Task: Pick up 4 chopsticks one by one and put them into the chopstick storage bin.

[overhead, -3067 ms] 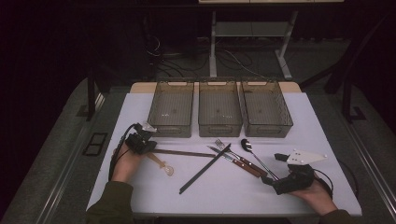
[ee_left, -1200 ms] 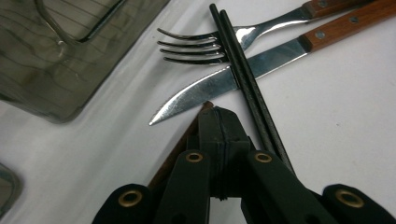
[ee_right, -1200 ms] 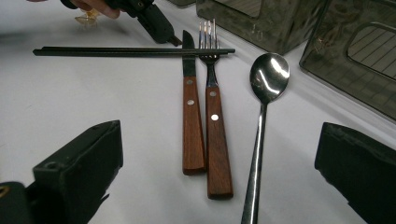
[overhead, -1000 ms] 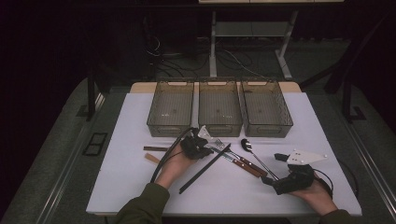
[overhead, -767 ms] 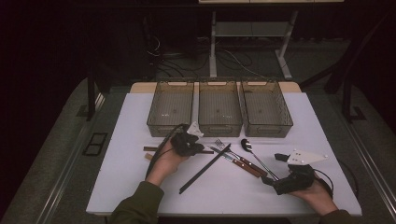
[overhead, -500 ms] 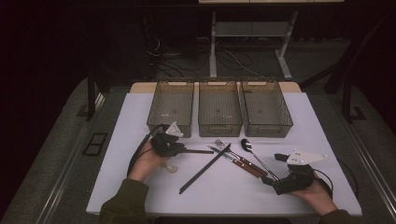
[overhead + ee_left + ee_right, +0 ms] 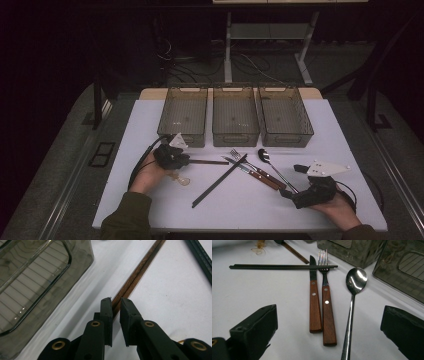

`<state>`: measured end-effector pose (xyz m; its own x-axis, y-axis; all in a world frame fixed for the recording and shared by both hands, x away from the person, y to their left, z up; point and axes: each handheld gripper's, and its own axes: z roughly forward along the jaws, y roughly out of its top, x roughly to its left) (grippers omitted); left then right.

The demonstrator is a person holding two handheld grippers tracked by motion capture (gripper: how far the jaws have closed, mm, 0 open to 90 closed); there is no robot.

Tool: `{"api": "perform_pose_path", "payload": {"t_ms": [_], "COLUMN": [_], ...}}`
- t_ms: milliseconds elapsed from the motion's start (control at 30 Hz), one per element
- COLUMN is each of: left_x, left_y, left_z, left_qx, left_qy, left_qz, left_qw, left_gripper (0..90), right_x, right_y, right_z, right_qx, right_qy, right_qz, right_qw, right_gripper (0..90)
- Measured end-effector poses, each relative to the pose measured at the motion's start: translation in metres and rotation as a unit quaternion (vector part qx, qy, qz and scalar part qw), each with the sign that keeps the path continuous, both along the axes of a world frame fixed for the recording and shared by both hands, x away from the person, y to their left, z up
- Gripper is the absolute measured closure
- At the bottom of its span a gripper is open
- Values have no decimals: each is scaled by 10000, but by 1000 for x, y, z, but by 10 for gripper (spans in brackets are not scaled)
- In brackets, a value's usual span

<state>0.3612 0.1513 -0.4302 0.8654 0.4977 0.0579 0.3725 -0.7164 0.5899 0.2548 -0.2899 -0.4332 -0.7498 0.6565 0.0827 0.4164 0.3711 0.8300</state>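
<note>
A pair of brown chopsticks (image 7: 210, 162) lies level in front of the left bin (image 7: 182, 137). My left gripper (image 7: 186, 160) is at their left end. In the left gripper view the brown chopsticks (image 7: 140, 267) run into the narrow gap of my left gripper (image 7: 116, 300). Its jaws have just been opening a little, and the pads do not visibly press the wood. Black chopsticks (image 7: 220, 180) lie diagonally over a fork (image 7: 328, 315) and a knife (image 7: 314, 307), with a spoon (image 7: 355, 280) beside them. My right gripper (image 7: 292, 181) rests wide open and empty, facing this cutlery.
Three smoky clear bins stand in a row at the back: left, middle (image 7: 235, 136) and right (image 7: 287, 137). A small clear plastic piece (image 7: 181, 178) lies by the left hand. The white table top (image 7: 150, 120) ends close behind both forearms.
The left hand slid left from the table's middle to the left end of the brown chopsticks. The right hand and the cutlery stayed put.
</note>
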Motion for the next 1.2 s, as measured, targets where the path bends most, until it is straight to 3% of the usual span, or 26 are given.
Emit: {"api": "perform_pose_path", "payload": {"t_ms": [200,667,933,1200], "left_x": [0,-1,-3,-6], "left_y": [3,7,8,8], "left_z": [-1,-5,-4,-6], "left_qx": [3,-92,-56,-165], "left_qy": [-67,134,121,143], "left_qz": [-57,-190,-395,-695], "left_qw": [10000,9997,9991,9973], "left_gripper": [780,785,812,821], "right_x": [0,0,0,1], "right_y": [0,0,1,0], "right_z": [0,-1,-1,-1], "right_qx": [2,-4,-9,-7], "right_qy": [-16,3,2,5], "right_qz": [-4,19,32,35], "right_qw": [10000,10000,10000,10000], "right_gripper": [12,12,12,12]}}
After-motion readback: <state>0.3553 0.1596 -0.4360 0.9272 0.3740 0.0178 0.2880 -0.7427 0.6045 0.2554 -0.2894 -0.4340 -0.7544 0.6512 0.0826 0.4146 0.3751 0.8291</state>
